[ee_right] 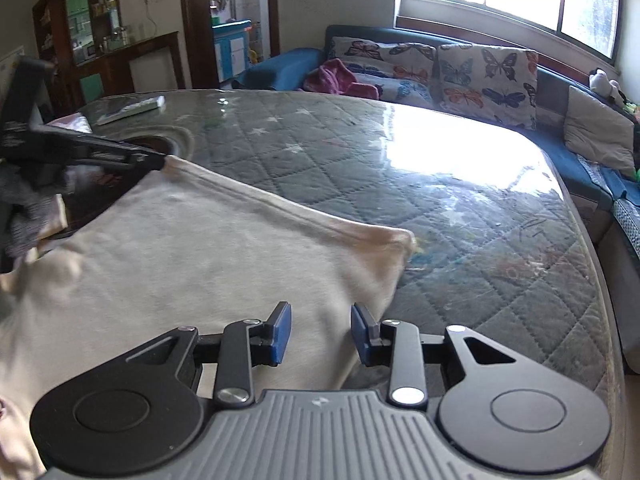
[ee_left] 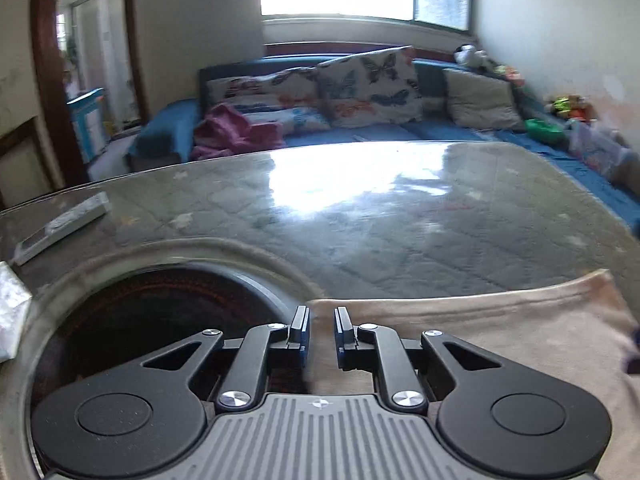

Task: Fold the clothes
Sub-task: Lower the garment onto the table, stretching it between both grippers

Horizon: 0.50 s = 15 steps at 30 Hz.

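Note:
A cream garment [ee_right: 180,248] lies spread on the glass-topped table [ee_right: 460,184]; it also shows in the left wrist view [ee_left: 500,328]. In the right wrist view my left gripper [ee_right: 160,162] is at the garment's far left corner, which looks pinched at its tip. In its own view the left gripper [ee_left: 321,330] has a narrow gap between its pads at the garment's edge, with no cloth seen between them. My right gripper [ee_right: 320,334] is open over the garment's near right part, empty.
A round dark inset [ee_left: 152,320] with a metal rim sits in the table at the left. A remote control [ee_left: 60,228] lies at the table's far left. A blue sofa [ee_right: 580,160] with butterfly cushions and a pink cloth [ee_right: 340,78] runs behind and along the right.

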Available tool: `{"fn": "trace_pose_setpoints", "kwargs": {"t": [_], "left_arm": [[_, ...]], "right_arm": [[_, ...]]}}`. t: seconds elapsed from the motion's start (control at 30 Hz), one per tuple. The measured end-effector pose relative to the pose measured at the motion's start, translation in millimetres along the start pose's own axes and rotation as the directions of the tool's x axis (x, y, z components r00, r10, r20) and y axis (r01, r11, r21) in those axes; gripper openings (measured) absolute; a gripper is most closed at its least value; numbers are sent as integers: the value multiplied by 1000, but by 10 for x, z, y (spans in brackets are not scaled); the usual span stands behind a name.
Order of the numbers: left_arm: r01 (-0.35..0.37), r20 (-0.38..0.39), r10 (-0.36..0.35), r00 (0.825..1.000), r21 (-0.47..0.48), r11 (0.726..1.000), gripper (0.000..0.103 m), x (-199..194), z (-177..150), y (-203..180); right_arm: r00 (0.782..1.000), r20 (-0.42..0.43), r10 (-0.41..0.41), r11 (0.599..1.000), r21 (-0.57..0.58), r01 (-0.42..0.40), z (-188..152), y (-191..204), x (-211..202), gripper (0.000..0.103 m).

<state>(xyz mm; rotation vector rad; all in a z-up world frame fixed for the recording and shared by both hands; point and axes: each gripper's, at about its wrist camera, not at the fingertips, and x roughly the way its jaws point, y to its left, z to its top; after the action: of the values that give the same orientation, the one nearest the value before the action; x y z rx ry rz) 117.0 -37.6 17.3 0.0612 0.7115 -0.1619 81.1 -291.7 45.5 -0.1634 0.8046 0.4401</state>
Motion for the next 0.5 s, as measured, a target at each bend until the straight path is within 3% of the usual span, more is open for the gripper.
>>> {"fn": "trace_pose_setpoints", "kwargs": {"t": [0.13, 0.5], "left_arm": [[55, -29, -54, 998, 43, 998, 14, 76, -29, -131], [-25, 1, 25, 1000, 33, 999, 17, 272, 61, -22]], "right_arm": [[1000, 0, -11, 1000, 1, 11, 74, -76, 125, 33], [998, 12, -62, 998, -12, 62, 400, -232, 503, 32]]}}
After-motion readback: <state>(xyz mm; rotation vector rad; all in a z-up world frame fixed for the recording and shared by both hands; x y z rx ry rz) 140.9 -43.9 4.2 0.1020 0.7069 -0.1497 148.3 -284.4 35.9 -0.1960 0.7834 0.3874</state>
